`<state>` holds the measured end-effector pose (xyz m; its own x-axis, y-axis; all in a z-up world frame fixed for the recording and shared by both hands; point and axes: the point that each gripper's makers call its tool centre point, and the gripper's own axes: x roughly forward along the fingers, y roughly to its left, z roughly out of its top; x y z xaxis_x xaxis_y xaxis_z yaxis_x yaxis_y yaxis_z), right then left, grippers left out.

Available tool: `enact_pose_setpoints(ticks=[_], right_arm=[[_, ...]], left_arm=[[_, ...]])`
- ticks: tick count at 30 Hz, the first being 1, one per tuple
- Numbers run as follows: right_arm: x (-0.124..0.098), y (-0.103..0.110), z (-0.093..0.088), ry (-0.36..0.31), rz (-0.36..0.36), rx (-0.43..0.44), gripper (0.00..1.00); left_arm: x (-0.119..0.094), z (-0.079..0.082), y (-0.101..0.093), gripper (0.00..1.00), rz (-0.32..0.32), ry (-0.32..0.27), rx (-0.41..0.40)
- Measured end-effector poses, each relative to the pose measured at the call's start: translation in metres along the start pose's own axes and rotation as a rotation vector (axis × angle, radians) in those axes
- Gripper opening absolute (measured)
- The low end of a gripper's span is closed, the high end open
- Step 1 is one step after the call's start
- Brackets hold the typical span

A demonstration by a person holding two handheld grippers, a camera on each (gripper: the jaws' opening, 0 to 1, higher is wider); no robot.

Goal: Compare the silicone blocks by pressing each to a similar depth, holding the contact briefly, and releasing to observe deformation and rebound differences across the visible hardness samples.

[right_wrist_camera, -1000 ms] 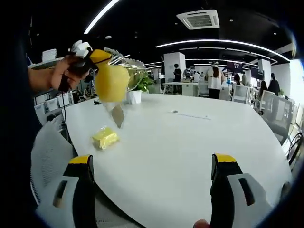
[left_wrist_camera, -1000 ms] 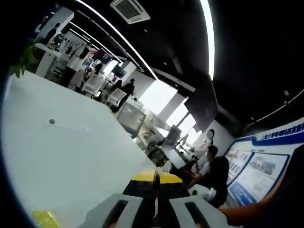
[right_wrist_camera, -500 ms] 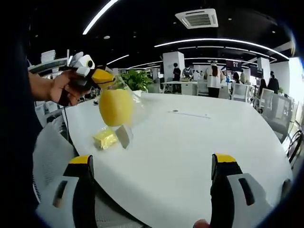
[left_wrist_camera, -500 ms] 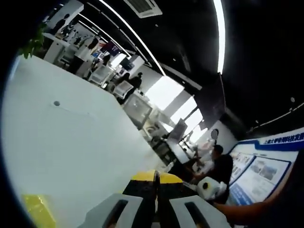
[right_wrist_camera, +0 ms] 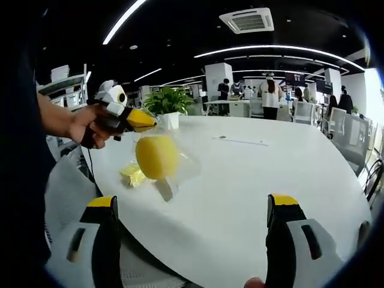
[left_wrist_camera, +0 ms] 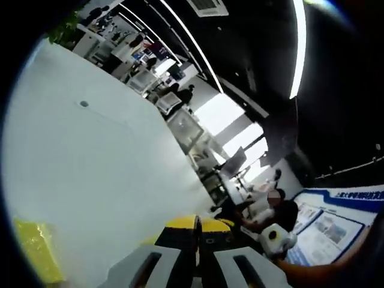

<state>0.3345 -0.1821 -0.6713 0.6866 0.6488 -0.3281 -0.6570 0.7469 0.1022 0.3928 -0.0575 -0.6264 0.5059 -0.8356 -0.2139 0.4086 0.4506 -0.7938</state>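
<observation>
My left gripper (right_wrist_camera: 143,120) is now lower and nearer the table (right_wrist_camera: 252,180), carrying the bagged yellow block (right_wrist_camera: 157,157) down with it.

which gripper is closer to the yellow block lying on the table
Left. The left gripper, carrying a bagged round yellow piece, hangs just above the yellow block; the right gripper sits farther back, open.

Yellow on white
A round yellow block (right_wrist_camera: 157,156) in clear wrap, a paler yellow block (right_wrist_camera: 133,174), white desk (right_wrist_camera: 252,180), yellow-tipped black jaws.
</observation>
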Motion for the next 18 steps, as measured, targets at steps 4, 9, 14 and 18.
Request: enact_pose_setpoints(ticks=[4, 9, 14, 18], right_arm=[[-0.001, -0.001, -0.002, 0.005, -0.006, 0.012, 0.96], [0.0, 0.0, -0.004, 0.005, 0.0, 0.021, 0.96], [0.002, 0.005, -0.008, 0.019, 0.012, 0.025, 0.96], [0.004, 0.009, -0.01, 0.027, 0.022, 0.019, 0.96]], left_arm=[[0.002, -0.009, 0.02, 0.0, 0.046, 0.013, -0.023], [0.0, -0.015, 0.034, 0.0, 0.084, 0.014, -0.033], [0.003, -0.017, 0.048, 0.0, 0.119, 0.018, -0.018], [0.003, -0.012, 0.057, 0.0, 0.14, 0.01, -0.005]])
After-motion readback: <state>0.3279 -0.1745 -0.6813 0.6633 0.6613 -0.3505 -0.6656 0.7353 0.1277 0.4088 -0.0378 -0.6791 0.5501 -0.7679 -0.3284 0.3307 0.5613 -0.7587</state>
